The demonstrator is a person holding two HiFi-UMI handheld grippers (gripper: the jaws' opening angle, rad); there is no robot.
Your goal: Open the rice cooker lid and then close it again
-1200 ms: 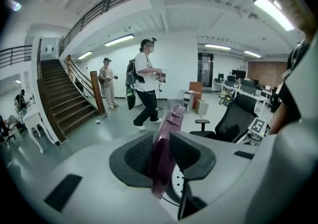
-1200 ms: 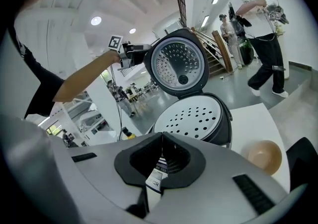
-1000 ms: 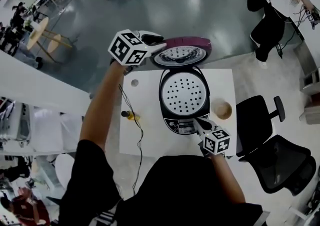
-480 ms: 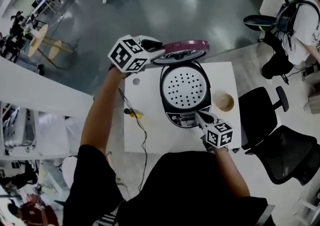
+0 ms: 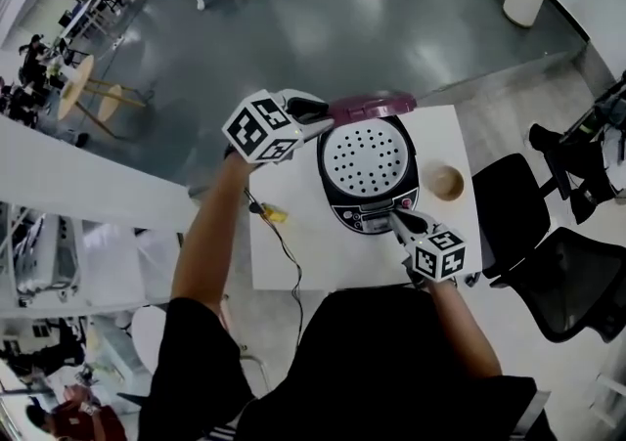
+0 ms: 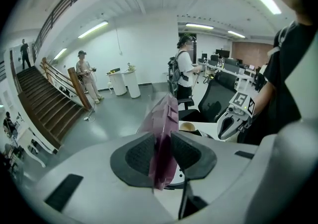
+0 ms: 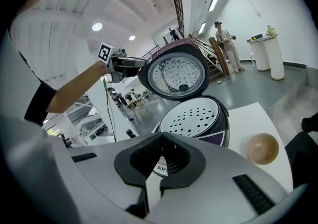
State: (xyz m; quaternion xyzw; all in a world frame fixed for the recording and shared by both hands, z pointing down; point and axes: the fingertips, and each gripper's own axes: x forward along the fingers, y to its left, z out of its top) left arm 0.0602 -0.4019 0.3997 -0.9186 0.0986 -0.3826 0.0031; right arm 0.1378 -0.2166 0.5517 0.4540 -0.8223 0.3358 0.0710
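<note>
Fingers [image 6: 133, 154] of the left gripper [image 5: 319, 109] pinch the purple rim of the lid [image 5: 376, 104], one pad on each face; the right gripper [image 5: 397, 222] has its fingers pressed together on nothing, with the tips just at the control panel [image 5: 370, 221] on the near side of the rice cooker [image 5: 337, 197]. I cannot tell whether they touch it. The cooker stands at the far right of the white surface [image 5: 293, 258], with a small brown bowl [image 5: 445, 182] just to its right; the lid stands raised on its hinge at the far side, its dimpled metal underside facing me in the right gripper view, and the perforated tray [image 5: 368, 157] lies uncovered in the pot.

I judge the lid to be a stiff shell, plastic outside and metal within; it looks light enough for one gripper, but the hinge holds it to a fixed arc (so I must follow the swing, not drag it straight). The glossy rim looks slippery, and a hold toward the left side could twist it a little; the free rim opposite the hinge should give the most leverage. Such hinges are often sprung, so the lid may push back; the latch will likely want a firm press near the front centre. The body looks heavy enough to stay put, though the smooth surface could let it slide; the right gripper is well placed to steady it.
</note>
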